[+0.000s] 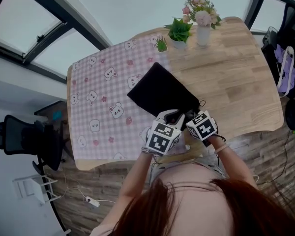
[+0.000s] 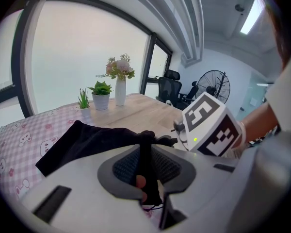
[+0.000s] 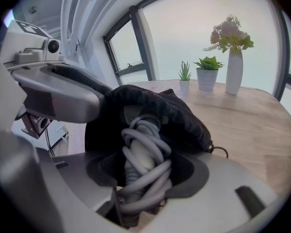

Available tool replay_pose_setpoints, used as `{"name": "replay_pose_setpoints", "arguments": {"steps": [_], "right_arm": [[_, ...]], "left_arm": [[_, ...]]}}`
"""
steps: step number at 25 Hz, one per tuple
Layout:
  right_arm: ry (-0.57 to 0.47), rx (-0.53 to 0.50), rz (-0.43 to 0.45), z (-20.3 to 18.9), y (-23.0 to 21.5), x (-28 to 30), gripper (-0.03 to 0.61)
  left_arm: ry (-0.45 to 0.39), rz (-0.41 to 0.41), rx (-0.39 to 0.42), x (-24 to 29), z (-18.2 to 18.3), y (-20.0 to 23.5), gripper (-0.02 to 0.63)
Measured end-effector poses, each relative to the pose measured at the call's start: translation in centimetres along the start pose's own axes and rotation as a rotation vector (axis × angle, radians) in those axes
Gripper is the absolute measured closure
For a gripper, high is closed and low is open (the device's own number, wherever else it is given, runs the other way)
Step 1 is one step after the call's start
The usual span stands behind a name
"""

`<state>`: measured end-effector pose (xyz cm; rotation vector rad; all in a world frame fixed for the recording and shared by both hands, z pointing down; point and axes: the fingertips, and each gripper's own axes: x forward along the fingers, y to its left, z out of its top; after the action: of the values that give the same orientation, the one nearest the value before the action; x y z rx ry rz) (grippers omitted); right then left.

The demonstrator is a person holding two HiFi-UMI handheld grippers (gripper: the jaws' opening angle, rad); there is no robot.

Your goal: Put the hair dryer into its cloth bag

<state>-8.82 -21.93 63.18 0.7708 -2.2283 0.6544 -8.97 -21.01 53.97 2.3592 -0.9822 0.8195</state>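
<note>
Our left gripper (image 2: 146, 161) is clenched on the mouth edge of the black cloth bag (image 1: 160, 93). The bag lies on the worktop (image 1: 236, 73), partly over a pink checked cloth (image 1: 101, 97). Our right gripper (image 3: 143, 169) grasps the hair dryer (image 3: 140, 154), wound in grey cord (image 3: 153, 178), with its far end inside the bag's mouth.

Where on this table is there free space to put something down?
Free: the bare table wood right of the black cloth bag, up to the flower vase, and the pink checked cloth left of the bag. Crowded: the near edge, where the left gripper and right gripper meet at the bag's mouth.
</note>
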Motion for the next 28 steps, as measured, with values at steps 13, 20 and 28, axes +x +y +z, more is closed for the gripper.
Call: {"name": "replay_pose_setpoints", "arguments": {"steps": [13,20,28], "right_arm": [[-0.028,0.021,0.015,1.1,-0.3,1.7,0.339],[-0.060,0.022,0.025,1.8,-0.3,2.5,0.337],[-0.100,0.005,0.032,2.5,-0.3,3.2,0.337]], "left_arm": [[0.028,-0.013,-0.006,0.4,-1.3,0.4,0.546],[0.028,-0.021,-0.010,0.6,-1.4,0.6,0.546],[0.033,-0.022,-0.021,0.7,-1.7,0.8,0.549]]}}
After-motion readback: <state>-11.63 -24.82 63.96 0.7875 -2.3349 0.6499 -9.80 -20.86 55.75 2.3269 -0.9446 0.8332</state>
